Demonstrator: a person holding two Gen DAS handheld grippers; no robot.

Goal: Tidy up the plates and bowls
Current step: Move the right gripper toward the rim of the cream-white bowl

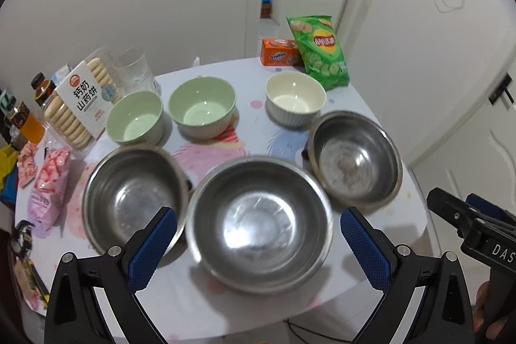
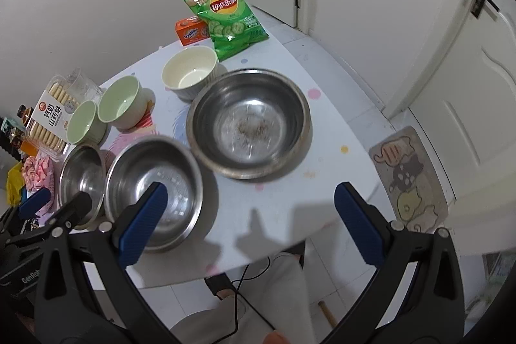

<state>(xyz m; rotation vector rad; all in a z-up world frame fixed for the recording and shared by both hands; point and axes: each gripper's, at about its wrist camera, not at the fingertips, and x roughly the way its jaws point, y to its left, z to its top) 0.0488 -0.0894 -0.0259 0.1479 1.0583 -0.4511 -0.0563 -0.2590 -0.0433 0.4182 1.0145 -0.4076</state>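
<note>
Three steel bowls stand in a row on the white table (image 1: 200, 305): a left one (image 1: 133, 194), a middle one (image 1: 259, 223) and a right one (image 1: 354, 160) with brown specks inside. Behind them are two green bowls (image 1: 135, 118) (image 1: 202, 107) and a cream bowl (image 1: 295, 97). My left gripper (image 1: 258, 250) hangs open above the middle steel bowl, holding nothing. My right gripper (image 2: 250, 220) is open over the table's front edge, between the middle steel bowl (image 2: 154, 192) and the speckled steel bowl (image 2: 248, 121). The left gripper's body shows at the far left of the right wrist view.
A green crisp bag (image 1: 319, 50) and an orange box (image 1: 279, 52) lie at the back. A biscuit pack (image 1: 77, 105), a clear cup (image 1: 133, 68), bottles (image 1: 29, 115) and pink sweet bags (image 1: 50, 186) crowd the left. A floor mat (image 2: 408, 176) and cable (image 2: 245, 279) lie below.
</note>
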